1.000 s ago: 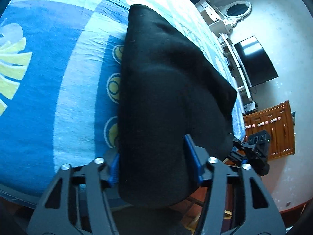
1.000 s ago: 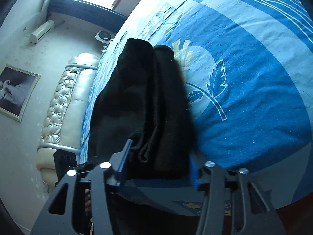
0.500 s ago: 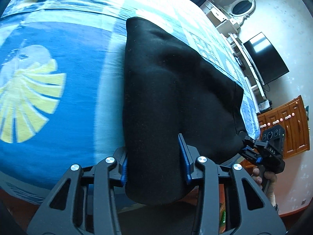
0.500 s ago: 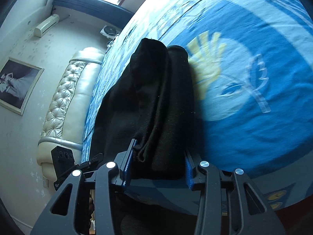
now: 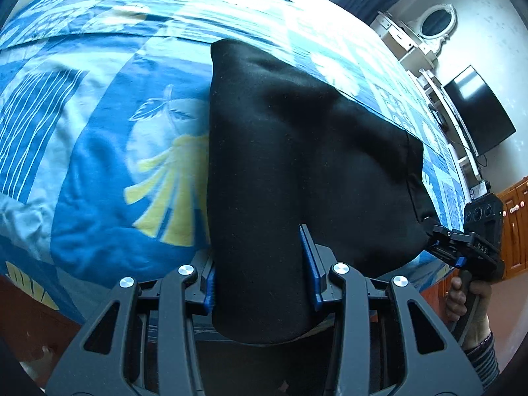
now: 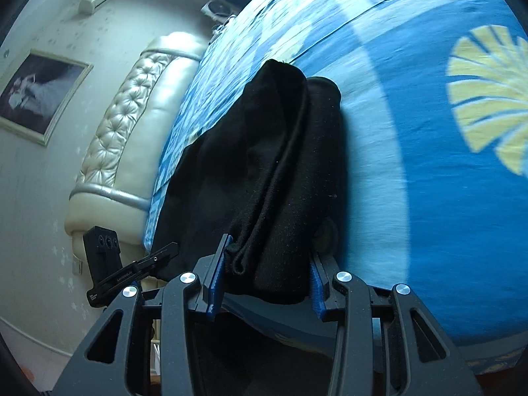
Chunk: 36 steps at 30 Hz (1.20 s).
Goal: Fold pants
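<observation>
The black pants (image 5: 297,151) lie folded in layers on the blue patterned bed (image 5: 99,132). My left gripper (image 5: 260,274) is shut on one end of the pants, which fill the gap between its blue pads. My right gripper (image 6: 267,280) is shut on the other end, where stacked cloth edges of the pants (image 6: 264,165) show. The right gripper also shows at the right edge of the left wrist view (image 5: 462,247), held by a hand. The left gripper shows at the left of the right wrist view (image 6: 132,270).
A padded cream headboard (image 6: 132,125) and a framed picture (image 6: 36,92) are on the left in the right wrist view. A black TV (image 5: 475,112), white shelving (image 5: 429,33) and a wooden cabinet (image 5: 514,224) stand beyond the bed's far side. The bed's near edge runs under both grippers.
Both grippers have carried the pants across the bed; the sheet pattern has slid beneath them. The jaws have closed in further on the cloth.
</observation>
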Motion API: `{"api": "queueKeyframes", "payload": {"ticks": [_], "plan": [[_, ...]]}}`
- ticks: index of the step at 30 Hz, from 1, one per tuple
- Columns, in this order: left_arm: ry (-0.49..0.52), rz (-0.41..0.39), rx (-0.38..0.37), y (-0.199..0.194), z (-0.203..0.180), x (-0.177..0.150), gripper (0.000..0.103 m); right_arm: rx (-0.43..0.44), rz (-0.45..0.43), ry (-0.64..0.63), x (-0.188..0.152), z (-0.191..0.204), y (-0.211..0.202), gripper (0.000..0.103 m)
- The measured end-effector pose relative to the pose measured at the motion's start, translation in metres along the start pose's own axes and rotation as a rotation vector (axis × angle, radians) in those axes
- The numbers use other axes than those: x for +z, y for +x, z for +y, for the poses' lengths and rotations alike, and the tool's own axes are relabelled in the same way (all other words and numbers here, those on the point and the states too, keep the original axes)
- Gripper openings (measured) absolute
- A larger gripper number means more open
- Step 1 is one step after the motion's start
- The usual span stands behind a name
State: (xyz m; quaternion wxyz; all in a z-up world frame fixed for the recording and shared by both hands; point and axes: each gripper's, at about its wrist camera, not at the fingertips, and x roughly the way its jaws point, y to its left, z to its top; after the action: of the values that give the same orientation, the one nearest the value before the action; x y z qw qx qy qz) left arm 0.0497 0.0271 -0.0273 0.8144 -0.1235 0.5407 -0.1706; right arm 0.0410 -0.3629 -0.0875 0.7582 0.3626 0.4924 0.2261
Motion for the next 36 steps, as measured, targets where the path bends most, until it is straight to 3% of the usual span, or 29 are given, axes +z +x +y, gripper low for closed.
{"api": "queueKeyframes", "payload": {"ticks": [7, 19, 24, 26, 32, 36], "plan": [[0.001, -0.005, -0.018, 0.010, 0.006, -0.006, 0.045, 0.017, 0.010, 0.050, -0.005, -0.022, 0.002, 0.041], [-0.018, -0.009, -0.052, 0.016, 0.011, -0.008, 0.049, 0.022, 0.006, 0.050, -0.007, -0.021, 0.003, 0.041], [-0.018, -0.033, -0.072, 0.015, 0.015, -0.007, 0.061, 0.027, 0.005, 0.050, -0.006, -0.022, 0.000, 0.042], [-0.027, -0.040, -0.086, 0.013, 0.017, -0.006, 0.070, 0.041, 0.003, 0.054, -0.007, -0.022, -0.004, 0.047], [-0.013, -0.052, -0.150, -0.007, 0.028, -0.002, 0.080, 0.054, 0.038, 0.042, -0.002, -0.025, -0.021, 0.063], [-0.011, -0.096, -0.183, -0.022, 0.047, 0.011, 0.087, 0.021, -0.015, 0.009, 0.015, -0.024, -0.035, 0.071]]}}
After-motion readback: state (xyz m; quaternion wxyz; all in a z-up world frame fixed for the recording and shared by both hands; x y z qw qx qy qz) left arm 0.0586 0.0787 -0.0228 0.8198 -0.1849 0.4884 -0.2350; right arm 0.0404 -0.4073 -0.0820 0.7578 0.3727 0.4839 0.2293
